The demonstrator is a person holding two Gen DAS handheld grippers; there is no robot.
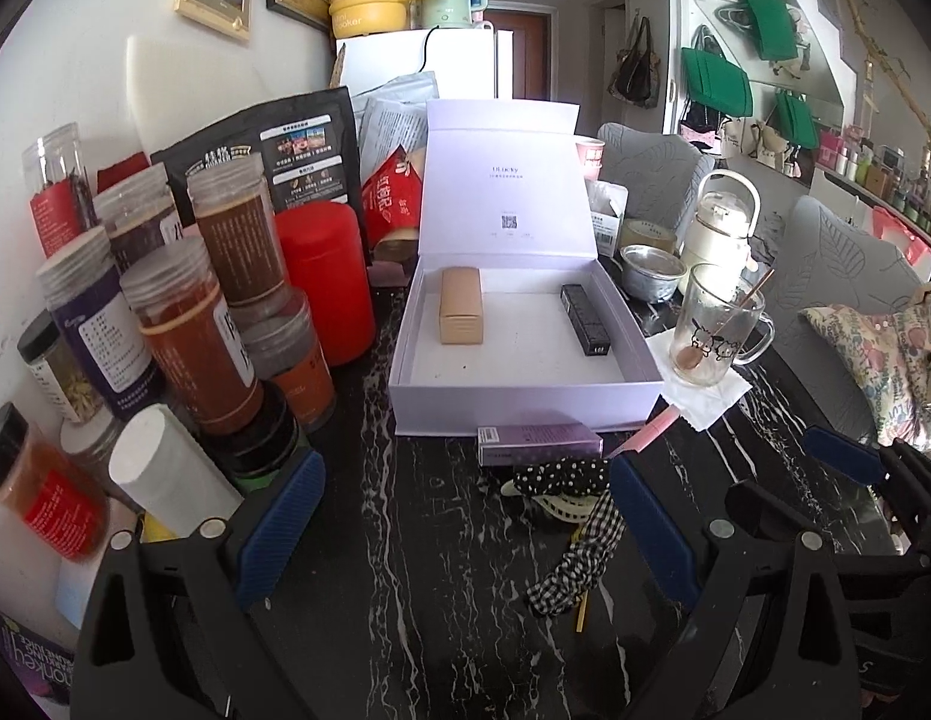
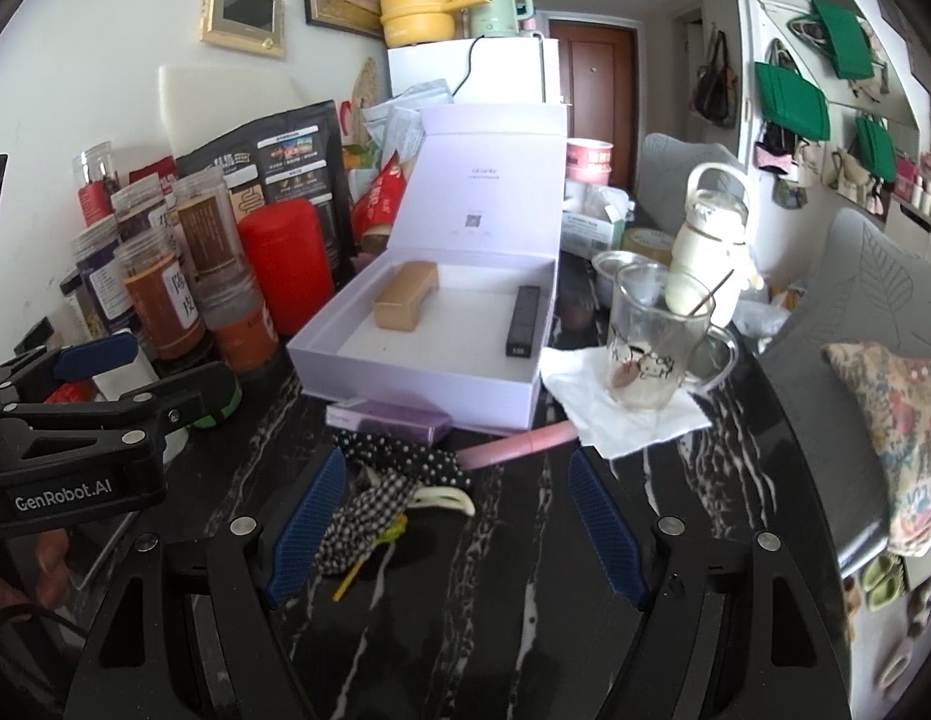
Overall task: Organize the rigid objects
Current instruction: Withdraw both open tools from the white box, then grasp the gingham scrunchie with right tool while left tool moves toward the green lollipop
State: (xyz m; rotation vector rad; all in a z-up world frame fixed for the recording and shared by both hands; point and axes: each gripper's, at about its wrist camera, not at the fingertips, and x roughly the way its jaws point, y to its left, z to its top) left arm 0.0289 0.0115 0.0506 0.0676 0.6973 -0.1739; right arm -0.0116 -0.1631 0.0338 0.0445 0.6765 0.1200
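An open lavender gift box (image 1: 525,405) (image 2: 417,399) sits on the black marble table. A tan carton (image 1: 461,312) (image 2: 405,297) and a slim black box (image 1: 582,318) (image 2: 521,321) lie inside it. In front of it lie a purple slim box (image 1: 537,444) (image 2: 387,420), a pink tube (image 1: 651,429) (image 2: 519,447), a polka-dot hair clip (image 1: 561,480) (image 2: 399,456) and a checkered hair tie (image 1: 579,564) (image 2: 357,516). My left gripper (image 1: 465,516) is open just short of the clip. My right gripper (image 2: 456,516) is open, with the hair pieces beside its left finger.
Several spice jars (image 1: 189,330) and a red canister (image 1: 324,282) crowd the left side. A glass mug (image 1: 714,330) on a napkin, a metal bowl (image 1: 651,270) and a white kettle (image 1: 720,228) stand right of the box. A floral cushion (image 2: 903,438) lies on the chair.
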